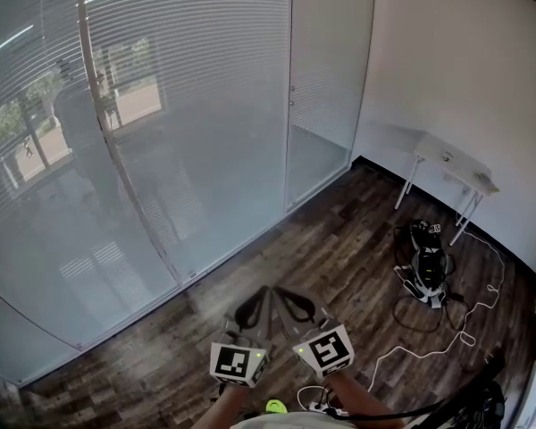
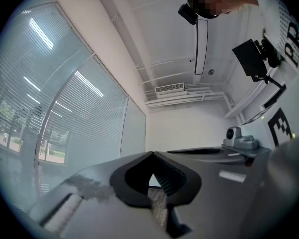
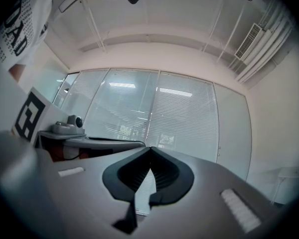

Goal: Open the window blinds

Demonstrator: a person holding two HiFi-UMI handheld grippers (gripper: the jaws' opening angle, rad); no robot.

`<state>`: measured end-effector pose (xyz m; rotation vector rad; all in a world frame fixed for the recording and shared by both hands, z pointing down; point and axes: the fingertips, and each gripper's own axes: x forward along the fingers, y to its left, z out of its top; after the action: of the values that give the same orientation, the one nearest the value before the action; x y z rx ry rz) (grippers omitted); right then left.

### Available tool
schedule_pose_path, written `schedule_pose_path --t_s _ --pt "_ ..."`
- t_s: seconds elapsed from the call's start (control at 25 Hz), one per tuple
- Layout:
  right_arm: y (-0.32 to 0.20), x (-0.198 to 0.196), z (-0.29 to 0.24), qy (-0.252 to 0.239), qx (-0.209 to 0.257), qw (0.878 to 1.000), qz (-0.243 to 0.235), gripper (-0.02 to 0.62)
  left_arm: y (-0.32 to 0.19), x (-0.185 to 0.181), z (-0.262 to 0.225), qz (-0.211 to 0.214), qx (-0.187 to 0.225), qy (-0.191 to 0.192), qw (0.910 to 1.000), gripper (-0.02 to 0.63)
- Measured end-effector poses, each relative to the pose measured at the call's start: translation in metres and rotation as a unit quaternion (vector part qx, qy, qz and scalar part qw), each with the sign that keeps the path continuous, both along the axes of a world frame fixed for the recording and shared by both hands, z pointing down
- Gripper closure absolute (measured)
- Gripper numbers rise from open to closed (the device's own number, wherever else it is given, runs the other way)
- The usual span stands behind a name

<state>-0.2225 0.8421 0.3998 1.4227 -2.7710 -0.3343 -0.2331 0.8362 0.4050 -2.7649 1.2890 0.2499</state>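
Both tongs clenched on nothing: left gripper (image 2: 152, 156) has its tips meeting, only air in the pocket behind them; right gripper (image 3: 150, 149) same. In the head view they sit side by side low in frame, tips almost touching each other, aimed at the glass wall (image 1: 232, 195) but well apart from it, over the wood floor (image 1: 339, 248).

Blinds (image 1: 188, 70) run across that whole wall, all hanging full length. Slats look mostly shut. A bit of outdoors (image 1: 27, 137) shows through on the left panels; the right panels read flat grey. My read: nothing opened yet.

Control not located. Two small fittings (image 1: 292, 88) on the frame post between the wide panel and the narrow right one might be knobs, too small to tell. No cord or wand I can pick out.

Left to do: get to the wall, find the control, open jaws, grab it, work it. Basically the whole task.

Off right, not relevant: white table (image 1: 453, 162), bag (image 1: 426, 262) and white cable (image 1: 447, 333) on the floor
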Motion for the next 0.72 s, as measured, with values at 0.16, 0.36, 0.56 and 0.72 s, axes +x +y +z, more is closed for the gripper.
schedule_pose_path --t_s 0.16,0.36,0.56,0.72 --pt "-0.020 0.004 -0.001 -0.005 -0.002 1.000 0.003 0.594 -0.020 0.004 -0.002 0.001 0.004 -0.005 1.0000 0.615" --pt "-0.048 0.005 0.007 -0.002 -0.013 1.000 0.002 0.594 -0.048 0.003 0.003 0.001 -0.008 -0.004 1.0000 0.615" --pt "-0.087 -0.005 0.013 -0.002 -0.019 1.000 0.004 0.594 -0.087 -0.007 0.009 0.000 -0.008 -0.003 1.0000 0.615" --pt "-0.127 -0.022 0.000 0.004 -0.009 1.000 0.002 0.594 -0.126 -0.024 -0.006 0.000 -0.009 0.007 0.9999 0.615"
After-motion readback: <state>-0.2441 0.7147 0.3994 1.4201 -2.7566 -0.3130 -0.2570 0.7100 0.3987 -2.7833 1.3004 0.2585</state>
